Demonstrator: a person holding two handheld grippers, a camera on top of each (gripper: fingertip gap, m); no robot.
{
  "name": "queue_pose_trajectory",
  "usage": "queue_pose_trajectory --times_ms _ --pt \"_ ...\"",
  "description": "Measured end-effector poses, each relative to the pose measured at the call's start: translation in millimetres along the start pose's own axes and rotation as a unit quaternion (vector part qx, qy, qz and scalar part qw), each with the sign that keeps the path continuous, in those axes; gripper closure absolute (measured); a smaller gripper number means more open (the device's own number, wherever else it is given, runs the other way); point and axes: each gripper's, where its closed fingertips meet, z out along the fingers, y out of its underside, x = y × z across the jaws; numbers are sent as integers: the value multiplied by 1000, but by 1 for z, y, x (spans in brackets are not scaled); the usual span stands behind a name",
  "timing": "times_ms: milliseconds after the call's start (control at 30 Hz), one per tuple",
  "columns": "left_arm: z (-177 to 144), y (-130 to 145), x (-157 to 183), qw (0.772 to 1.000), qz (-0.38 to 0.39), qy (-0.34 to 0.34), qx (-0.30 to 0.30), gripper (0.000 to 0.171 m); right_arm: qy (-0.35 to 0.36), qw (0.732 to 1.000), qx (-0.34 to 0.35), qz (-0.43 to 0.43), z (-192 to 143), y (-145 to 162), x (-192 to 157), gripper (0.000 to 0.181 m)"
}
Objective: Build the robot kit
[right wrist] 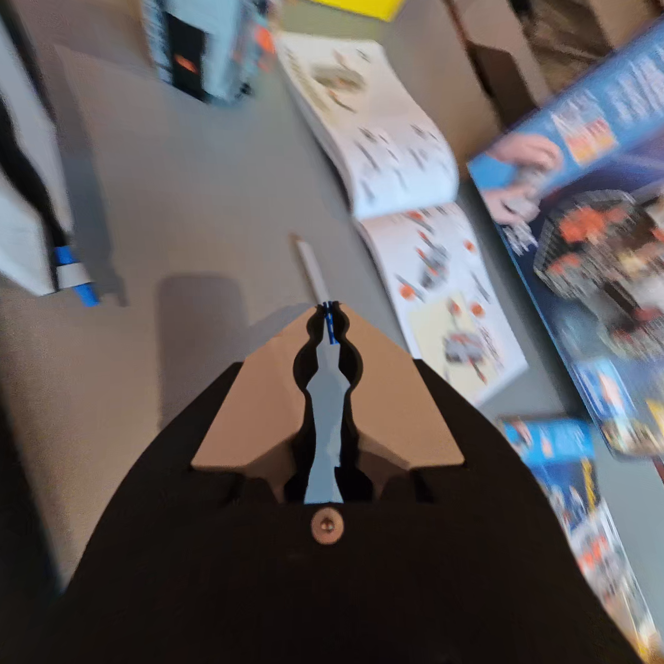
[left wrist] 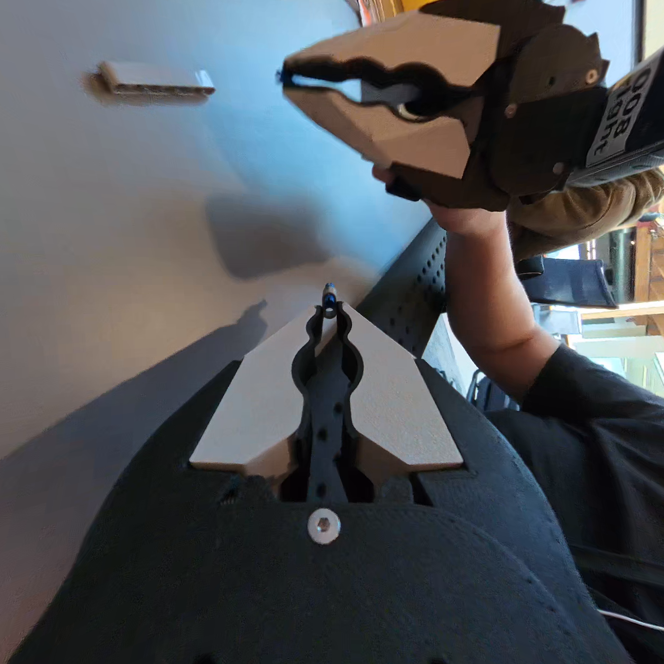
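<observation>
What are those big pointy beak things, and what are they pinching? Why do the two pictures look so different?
Each beak is a two-finger gripper squeezed by a person's hand, with a camera riding on it. The left gripper is shut on a small blue and grey peg piece. Its picture also shows the right gripper, held by a bare hand. The right gripper's own picture shows it pinching a tiny blue pin. Below, on the grey table, lie a white stick, an open instruction booklet and a blue toy box, all blurry.
</observation>
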Motion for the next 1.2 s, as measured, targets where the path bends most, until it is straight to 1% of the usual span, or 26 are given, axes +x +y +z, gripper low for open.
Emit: queue_pose_trajectory --times_ms 33,100,233,267,300,367,433,533,600,667,700,733,767,800,833,867,900,933,967,1000,1033,1133,1167,1200 --pt "10 -3 0 1000 -6 4 -10 166 27 999 -4 18 -4 11 13 178" --pt "24 -9 -7 1000 -16 -4 -18 166 54 997 -3 54 -8 27 27 178" --pt "37 -12 -17 999 -46 0 -29 166 63 996 -12 63 -8 41 33 178" --pt "38 -13 -20 998 -52 -2 -29 163 66 996 -12 59 -8 41 34 178" --pt "38 -14 -23 998 -56 -7 -32 155 65 996 -10 57 -8 41 33 178" --pt "37 -14 -25 997 -59 -11 -42 148 58 996 -3 66 -8 40 30 178" --pt "34 -17 -23 997 -54 -22 -40 135 59 996 0 70 -9 41 29 178" --pt "22 -20 -29 995 -17 -94 -39 121 78 994 -1 70 -12 44 34 178" --pt "11 -22 -28 989 22 -145 -38 121 85 993 5 79 -12 43 35 178" --pt "-2 -27 -26 975 78 -205 -27 121 91 992 4 85 -11 44 37 178" --pt "-10 -32 -26 962 116 -245 -19 121 94 992 5 86 -11 45 37 178" --pt "-20 -39 -27 943 159 -293 -9 121 97 992 5 86 -10 45 38 178" --pt "-32 -46 -28 914 205 -349 1 121 98 991 7 87 -10 45 38 178" --pt "-46 -55 -29 876 253 -411 8 120 98 991 8 89 -10 45 38 178" --pt "-61 -65 -28 828 302 -472 14 119 98 991 10 90 -10 45 38 178" --pt "-74 -75 -25 770 355 -530 17 118 98 991 12 91 -10 44 37 178" --pt "-85 -84 -19 705 408 -580 17 120 98 991 15 92 -10 44 38 178" --pt "-92 -92 -13 640 457 -617 4 126 99 991 17 94 -10 45 38 178" --pt "-95 -96 -9 585 495 -642 -21 125 97 990 17 98 -9 46 38 178" --pt "-95 -99 -8 543 518 -659 -48 119 95 990 17 102 -9 46 38 178" --pt "-95 -101 -8 512 533 -670 -71 116 93 990 17 106 -8 47 39 178" --pt "-96 -107 -4 431 571 -689 -114 116 92 989 21 114 -8 48 40 178" --pt "-96 -107 -2 414 581 -690 -122 116 93 989 22 116 -8 48 41 178" --pt "-95 -106 -1 403 588 -690 -127 116 94 988 23 118 -8 48 41 178"
